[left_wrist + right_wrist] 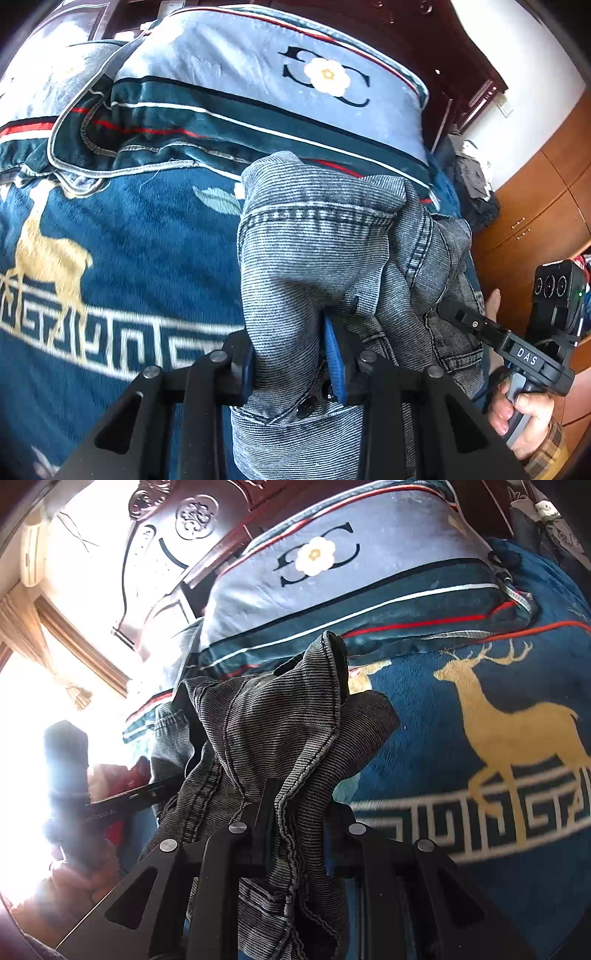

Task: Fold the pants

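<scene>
The pants (314, 251) are grey ribbed denim, bunched and held up above the bed. My left gripper (295, 365) is shut on the cloth near the waistband buttons, its blue pads (334, 354) pressed into the fabric. In the right wrist view the pants (280, 731) drape over my right gripper (295, 827), which is shut on a seam edge. The right gripper also shows in the left wrist view (454, 314), reaching into the cloth from the right. The left gripper's handle shows dimly in the right wrist view (66, 775) against the glare.
A blue blanket with a gold deer (110, 258) covers the bed below. A light blue pillow (295, 74) with a flower logo lies at the head, against a dark wooden headboard (166, 535). Wooden cabinets (535, 221) stand at the right. A bright window (29, 701) glares.
</scene>
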Demonstrator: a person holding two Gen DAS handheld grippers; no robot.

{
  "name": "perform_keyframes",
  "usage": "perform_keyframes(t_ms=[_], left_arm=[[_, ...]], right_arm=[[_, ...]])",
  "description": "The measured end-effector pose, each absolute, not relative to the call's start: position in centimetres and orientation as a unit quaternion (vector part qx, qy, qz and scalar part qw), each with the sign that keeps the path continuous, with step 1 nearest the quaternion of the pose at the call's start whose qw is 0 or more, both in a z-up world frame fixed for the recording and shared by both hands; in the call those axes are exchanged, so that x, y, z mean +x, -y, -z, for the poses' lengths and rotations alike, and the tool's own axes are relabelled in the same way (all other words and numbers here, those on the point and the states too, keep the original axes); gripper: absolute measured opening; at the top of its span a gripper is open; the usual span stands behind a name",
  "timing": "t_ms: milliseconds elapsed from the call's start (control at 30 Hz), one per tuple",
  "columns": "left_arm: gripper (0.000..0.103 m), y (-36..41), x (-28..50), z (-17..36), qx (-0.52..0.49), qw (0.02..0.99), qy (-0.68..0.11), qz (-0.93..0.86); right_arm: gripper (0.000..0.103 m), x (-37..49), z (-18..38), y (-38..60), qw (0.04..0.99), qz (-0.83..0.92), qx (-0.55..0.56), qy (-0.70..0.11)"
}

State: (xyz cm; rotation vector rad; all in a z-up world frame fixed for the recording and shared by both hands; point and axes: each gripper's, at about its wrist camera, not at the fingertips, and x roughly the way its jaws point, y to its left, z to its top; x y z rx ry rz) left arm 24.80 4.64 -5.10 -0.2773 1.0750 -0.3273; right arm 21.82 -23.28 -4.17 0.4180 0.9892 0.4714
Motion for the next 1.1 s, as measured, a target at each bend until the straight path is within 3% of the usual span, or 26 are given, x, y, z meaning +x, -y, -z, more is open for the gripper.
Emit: perform_keyframes(t_ms=[333,567,633,700,833,967,1100], left_arm=[[0.035,-4.2,31.0,11.0,-0.136,0.818,-0.543,0.133],[0.054,-4.7,31.1,13.2,-0.140,0.827,-0.527,0.137],[0.057,-4.9,30.8,13.2,-0.143,0.830,-0.523,0.133],[0.057,-5.0,30.6,12.7,-0.144,0.833,-0.519,0.127],[0.055,-4.8,29.2,10.6,-0.121,0.850,-0.500,0.115],[0.075,-5.0,26.5,8.1,-0.105,0.865,-0.477,0.114],[0.086,-5.6,22.9,6.1,-0.092,0.883,-0.451,0.092]], right_arm=[[0.021,28.0,9.7,23.0,0.823,-0.184,0.189,-0.503],[0.031,28.6,12.7,23.2,0.828,-0.152,0.167,-0.513],[0.038,28.5,12.6,23.0,0.831,-0.144,0.158,-0.514],[0.055,28.3,11.9,22.9,0.838,-0.125,0.142,-0.511],[0.059,26.8,9.6,22.9,0.850,-0.129,0.132,-0.494],[0.063,23.8,7.3,22.8,0.859,-0.140,0.115,-0.478],[0.071,20.6,5.3,22.6,0.869,-0.147,0.107,-0.460]])
